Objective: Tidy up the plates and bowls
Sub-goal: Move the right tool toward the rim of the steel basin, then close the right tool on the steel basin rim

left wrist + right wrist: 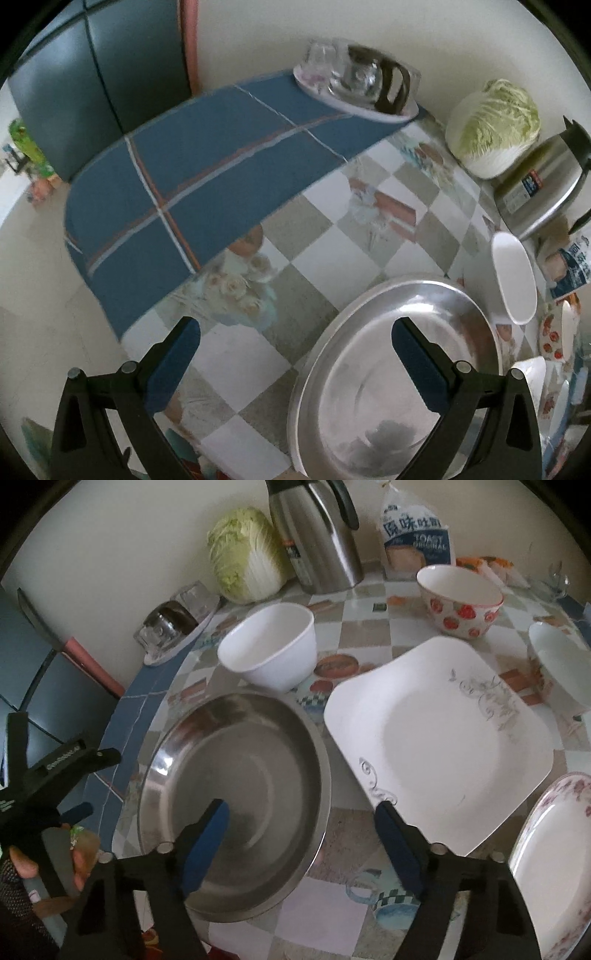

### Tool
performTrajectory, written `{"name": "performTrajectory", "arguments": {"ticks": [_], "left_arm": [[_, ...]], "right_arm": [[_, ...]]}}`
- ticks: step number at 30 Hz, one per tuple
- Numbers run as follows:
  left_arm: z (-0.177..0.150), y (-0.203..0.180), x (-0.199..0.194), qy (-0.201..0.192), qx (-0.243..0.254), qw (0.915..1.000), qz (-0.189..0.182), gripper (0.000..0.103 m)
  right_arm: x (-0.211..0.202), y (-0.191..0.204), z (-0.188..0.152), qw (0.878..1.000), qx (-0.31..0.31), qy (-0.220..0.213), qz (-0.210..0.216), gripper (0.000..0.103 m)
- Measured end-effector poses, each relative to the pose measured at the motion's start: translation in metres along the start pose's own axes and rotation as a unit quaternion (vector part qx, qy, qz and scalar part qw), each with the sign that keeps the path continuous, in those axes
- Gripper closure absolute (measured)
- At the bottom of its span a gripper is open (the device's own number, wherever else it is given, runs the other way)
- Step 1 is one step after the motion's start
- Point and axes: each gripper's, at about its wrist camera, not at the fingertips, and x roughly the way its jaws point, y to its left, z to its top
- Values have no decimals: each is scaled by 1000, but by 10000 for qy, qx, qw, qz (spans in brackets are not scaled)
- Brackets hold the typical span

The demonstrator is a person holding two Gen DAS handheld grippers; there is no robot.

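Right tool gapes wide astride the near rim of the steel plate on the worktop, nearer than the left tool, also apart; square plate just right, white bowl beyond

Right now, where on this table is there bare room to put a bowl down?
Free: the checkered cloth between the steel basin and the blue cloth, toward the glass tray. Crowded: the right side, with white bowl, square plate, strawberry bowl, and flowered plate packed close.
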Motion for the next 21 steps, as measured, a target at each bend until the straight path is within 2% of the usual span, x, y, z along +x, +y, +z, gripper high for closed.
{"name": "performTrajectory", "arguments": {"ticks": [3, 7, 12, 15, 19, 20, 21], "left_arm": [[-1, 4, 9, 158, -78, 9998, -72, 0], [-2, 1, 9, -7, 10, 9999, -133, 0], [-1, -6, 21, 341, 247, 9986, -308, 0], [-1, -5, 25, 366, 164, 9984, -405, 0], [-3, -5, 32, 463, 228, 9984, -213, 1], [-3, -6, 34, 499, 240, 9983, -207, 5], [-4, -7, 36, 543, 274, 9979, -204, 15]], "right_arm": [[4, -1, -1, 9999, 39, 91, 80, 37], [11, -4, -3, 9995, 130, 235, 143, 46], [21, -13, -5, 9987, 282, 412, 109, 62], [25, -17, -7, 9984, 321, 470, 63, 69], [28, -18, -6, 9984, 302, 459, 108, 72], [28, -18, -5, 9985, 288, 446, 110, 74], [28, -17, -5, 9986, 279, 443, 112, 76]]}}
